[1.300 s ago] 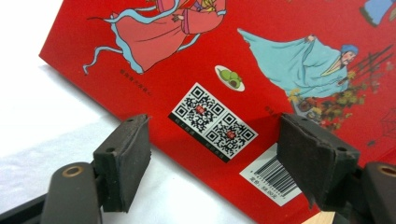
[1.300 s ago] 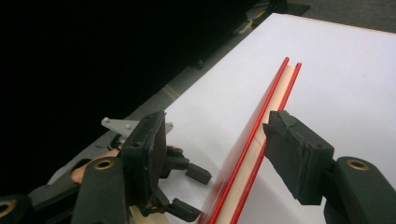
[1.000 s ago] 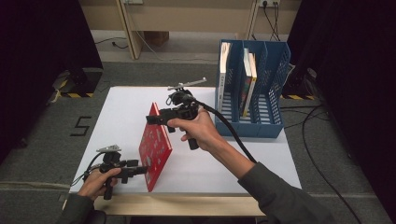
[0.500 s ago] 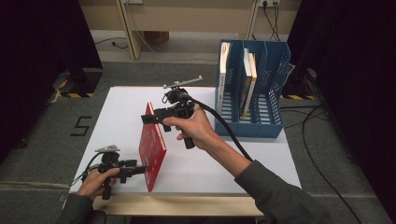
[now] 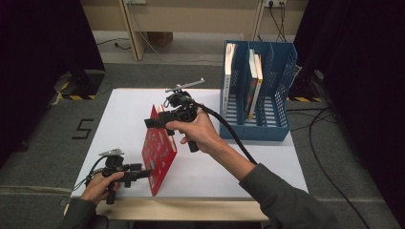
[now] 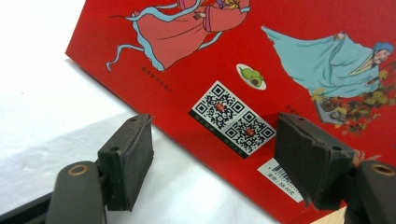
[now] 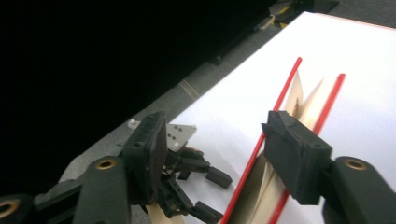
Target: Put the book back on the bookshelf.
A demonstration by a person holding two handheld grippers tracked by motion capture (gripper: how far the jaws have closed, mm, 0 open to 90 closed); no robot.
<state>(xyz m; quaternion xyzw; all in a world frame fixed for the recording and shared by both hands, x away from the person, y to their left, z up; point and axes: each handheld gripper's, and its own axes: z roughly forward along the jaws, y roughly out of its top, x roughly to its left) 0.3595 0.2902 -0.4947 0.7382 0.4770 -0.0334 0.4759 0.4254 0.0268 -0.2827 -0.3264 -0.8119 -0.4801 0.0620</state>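
A red picture book (image 5: pixel 160 152) stands upright on the white table (image 5: pixel 248 162), its cover facing left. My left gripper (image 5: pixel 145 172) sits low at the book's near bottom corner. In the left gripper view its jaws (image 6: pixel 212 126) point at the cover (image 6: pixel 280 46); they have just been closing a little and stand open, with nothing pinched. My right gripper (image 5: pixel 152 122) hovers over the book's top edge. In the right gripper view it (image 7: pixel 215 126) is open above the fanned pages (image 7: pixel 301 95), and the left gripper (image 7: pixel 196 186) lies below.
A blue file rack (image 5: pixel 258 126) with a few upright books (image 5: pixel 253 81) stands at the table's right back. The right gripper's black cable (image 5: pixel 229 136) trails over the table. Dark curtains flank both sides, with grey floor around.
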